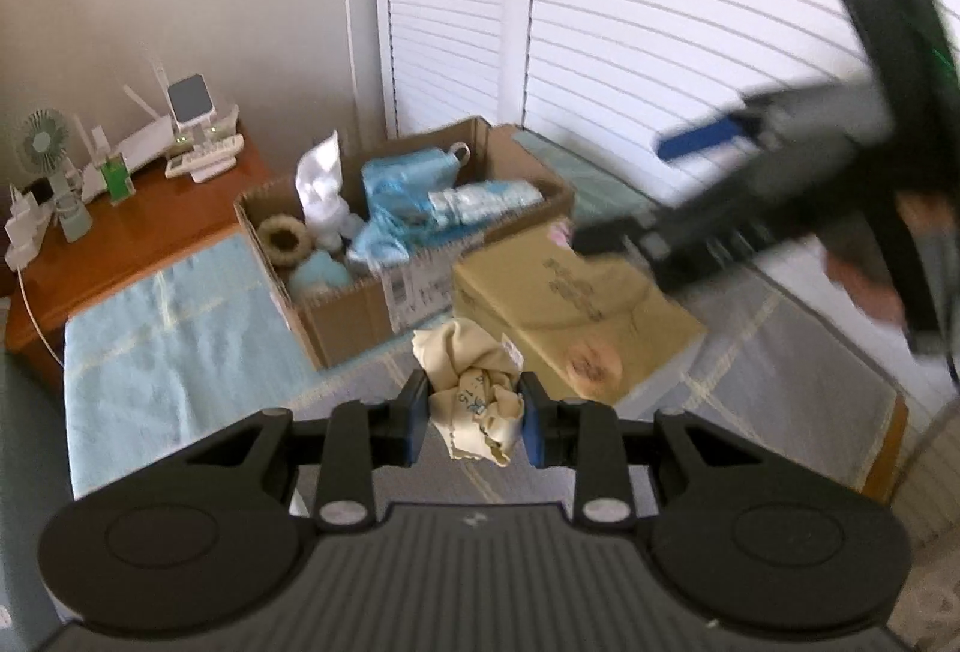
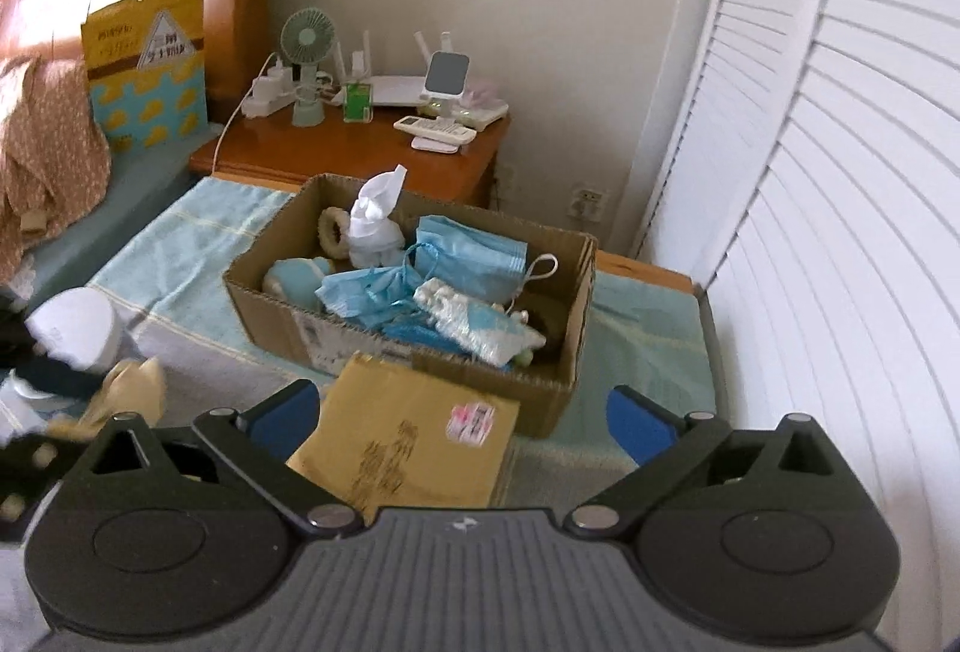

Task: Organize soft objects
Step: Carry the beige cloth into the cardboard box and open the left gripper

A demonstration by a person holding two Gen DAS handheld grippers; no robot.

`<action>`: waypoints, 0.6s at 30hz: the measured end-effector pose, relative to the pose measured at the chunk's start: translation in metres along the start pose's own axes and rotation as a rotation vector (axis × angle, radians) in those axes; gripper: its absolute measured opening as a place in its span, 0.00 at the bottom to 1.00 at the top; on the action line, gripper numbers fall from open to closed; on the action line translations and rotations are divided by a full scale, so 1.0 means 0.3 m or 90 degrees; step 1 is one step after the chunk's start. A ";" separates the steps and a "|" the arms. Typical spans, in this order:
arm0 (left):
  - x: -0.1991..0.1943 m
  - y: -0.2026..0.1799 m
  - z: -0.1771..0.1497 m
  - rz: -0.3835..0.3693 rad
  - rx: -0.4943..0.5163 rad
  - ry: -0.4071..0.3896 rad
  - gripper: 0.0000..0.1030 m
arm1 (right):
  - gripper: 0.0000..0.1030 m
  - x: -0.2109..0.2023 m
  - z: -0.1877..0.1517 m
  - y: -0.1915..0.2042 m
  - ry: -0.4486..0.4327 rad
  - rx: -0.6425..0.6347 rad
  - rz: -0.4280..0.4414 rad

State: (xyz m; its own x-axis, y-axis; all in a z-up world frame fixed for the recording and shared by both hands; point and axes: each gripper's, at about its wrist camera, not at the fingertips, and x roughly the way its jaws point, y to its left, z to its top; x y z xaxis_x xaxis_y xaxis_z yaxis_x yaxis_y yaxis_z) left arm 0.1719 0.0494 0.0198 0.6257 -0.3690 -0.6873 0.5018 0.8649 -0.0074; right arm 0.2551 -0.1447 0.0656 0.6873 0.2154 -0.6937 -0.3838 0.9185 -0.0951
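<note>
My left gripper (image 1: 475,421) is shut on a crumpled cream cloth (image 1: 474,382) and holds it above the bed, short of the open cardboard box (image 1: 354,316). The box holds soft things: blue face masks (image 2: 468,253), a white tissue bundle (image 2: 375,217) and a fuzzy ring (image 2: 333,232). My right gripper (image 2: 465,412) is open and empty above the tan padded envelope (image 2: 408,442), in front of the box (image 2: 558,382). In the left wrist view it (image 1: 648,190) shows blurred at the upper right. The cloth (image 2: 129,388) shows at the left edge of the right wrist view.
A light blue towel (image 1: 168,328) covers the bed to the left of the box. A wooden nightstand (image 2: 360,147) behind carries a small fan (image 2: 307,33), a router and remotes. White louvred doors (image 2: 840,172) stand on the right. A yellow bag (image 2: 147,63) leans on the headboard.
</note>
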 end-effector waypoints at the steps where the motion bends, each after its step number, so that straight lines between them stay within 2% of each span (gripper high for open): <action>1: 0.005 0.006 0.016 0.002 -0.002 -0.002 0.28 | 1.00 -0.012 -0.014 0.000 -0.003 0.012 0.005; 5: 0.030 0.028 0.080 0.014 -0.005 -0.012 0.29 | 1.00 -0.052 -0.063 -0.003 -0.015 0.055 0.026; 11: 0.120 0.080 0.185 0.038 -0.015 -0.010 0.29 | 1.00 -0.078 -0.097 -0.012 -0.025 0.092 0.010; 18: 0.254 0.155 0.295 0.069 -0.039 0.004 0.29 | 1.00 -0.087 -0.125 -0.031 -0.026 0.113 0.018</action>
State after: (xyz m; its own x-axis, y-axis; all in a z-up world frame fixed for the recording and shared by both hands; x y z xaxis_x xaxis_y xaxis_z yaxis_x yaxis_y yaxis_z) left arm 0.2958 0.0312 0.0313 0.6709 -0.2700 -0.6906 0.3932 0.9192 0.0227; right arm 0.2176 -0.1713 0.0578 0.7040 0.2523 -0.6639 -0.2908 0.9552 0.0545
